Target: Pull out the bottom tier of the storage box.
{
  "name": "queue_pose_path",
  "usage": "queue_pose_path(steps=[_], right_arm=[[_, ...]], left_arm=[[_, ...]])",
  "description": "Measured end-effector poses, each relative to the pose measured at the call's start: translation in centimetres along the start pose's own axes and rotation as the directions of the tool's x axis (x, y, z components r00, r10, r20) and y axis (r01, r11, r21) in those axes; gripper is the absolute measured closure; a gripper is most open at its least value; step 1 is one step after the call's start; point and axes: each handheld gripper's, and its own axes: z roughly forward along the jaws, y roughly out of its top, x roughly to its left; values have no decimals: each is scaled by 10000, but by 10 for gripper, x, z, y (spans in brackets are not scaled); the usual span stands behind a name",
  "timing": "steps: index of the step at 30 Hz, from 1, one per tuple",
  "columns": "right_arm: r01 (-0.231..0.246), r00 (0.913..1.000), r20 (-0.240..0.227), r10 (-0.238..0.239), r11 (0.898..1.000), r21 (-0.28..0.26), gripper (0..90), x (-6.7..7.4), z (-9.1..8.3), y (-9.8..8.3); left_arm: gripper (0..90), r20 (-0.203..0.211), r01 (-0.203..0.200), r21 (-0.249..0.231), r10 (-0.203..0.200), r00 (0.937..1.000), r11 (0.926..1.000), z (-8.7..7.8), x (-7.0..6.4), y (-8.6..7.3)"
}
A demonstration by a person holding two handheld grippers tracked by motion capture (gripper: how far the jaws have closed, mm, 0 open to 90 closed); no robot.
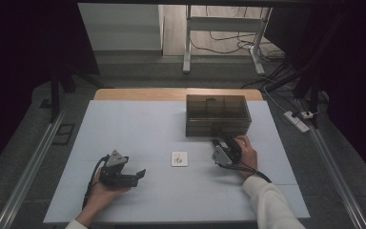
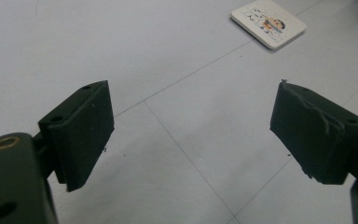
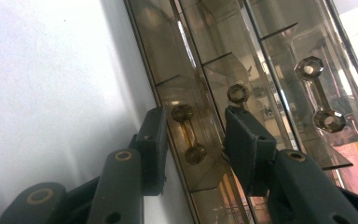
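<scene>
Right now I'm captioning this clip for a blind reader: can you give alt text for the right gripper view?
The right tongs straddle a bar handle on the lower drawer front of a smoky transparent drawer box, jaws apart and not pressing it. A second handle shows on the drawer above; the pale table lies at left.

- We read this as a lab / recording setup, not a home.
- Pale grey-blue work table (image 1: 124, 124) w/ wooden far edge, standing on dark grey floor.
- Black curtains (image 1: 24, 43) hang on both sides, closing off the area.
- White metal frame stand (image 1: 221, 28) behind, w/ loose black cables (image 1: 228, 45) on the floor.
- White power strip (image 1: 298, 120) at right; metal floor rails (image 1: 28, 171) flank the table.
</scene>
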Motion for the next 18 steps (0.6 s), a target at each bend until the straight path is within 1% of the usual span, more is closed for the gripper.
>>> queue_pose_path(steps=[8,18], right_arm=[[133,9999,47,-133,9999,21,593,1,2,-2],[79,9999,72,-79,10000,16,622,1,3,-4]], left_arm=[[136,1,12,11,-12,10000,10000,0,1,0],[136,-26,2,18,-2,10000,10000,0,1,0]])
